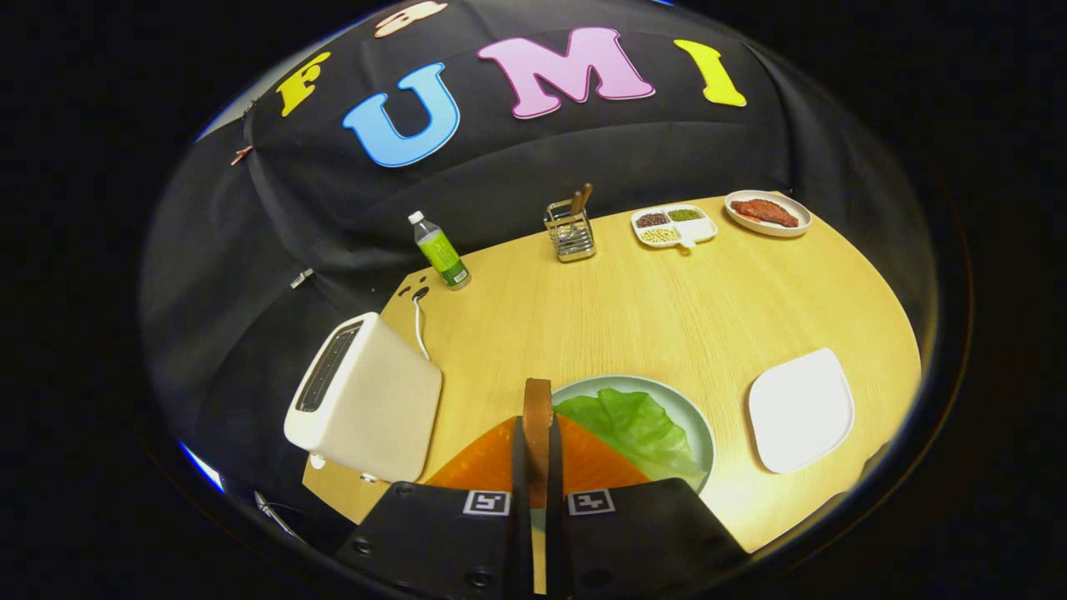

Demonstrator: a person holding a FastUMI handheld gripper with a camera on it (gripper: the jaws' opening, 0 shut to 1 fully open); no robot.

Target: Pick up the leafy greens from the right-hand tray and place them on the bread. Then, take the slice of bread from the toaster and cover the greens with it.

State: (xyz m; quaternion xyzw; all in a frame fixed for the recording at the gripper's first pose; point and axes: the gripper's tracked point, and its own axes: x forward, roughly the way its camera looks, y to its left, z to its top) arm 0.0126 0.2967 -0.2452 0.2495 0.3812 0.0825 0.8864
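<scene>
Open table (633, 317) beyond jaws clamped on bread slice (537, 433) above greens (638, 425).

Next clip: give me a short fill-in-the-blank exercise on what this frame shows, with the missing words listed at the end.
1. The gripper is shut on a slice of ____, held on edge between its fingers.
2. The lettuce leaf lies on a round ____, just beyond the fingers.
3. The white toaster stands beside that plate, and its cord runs to a ____ in the table.
4. Near the table's far edge, the utensil holder stands between the divided dish and a green ____.

Missing words: bread; plate; hole; bottle
</scene>
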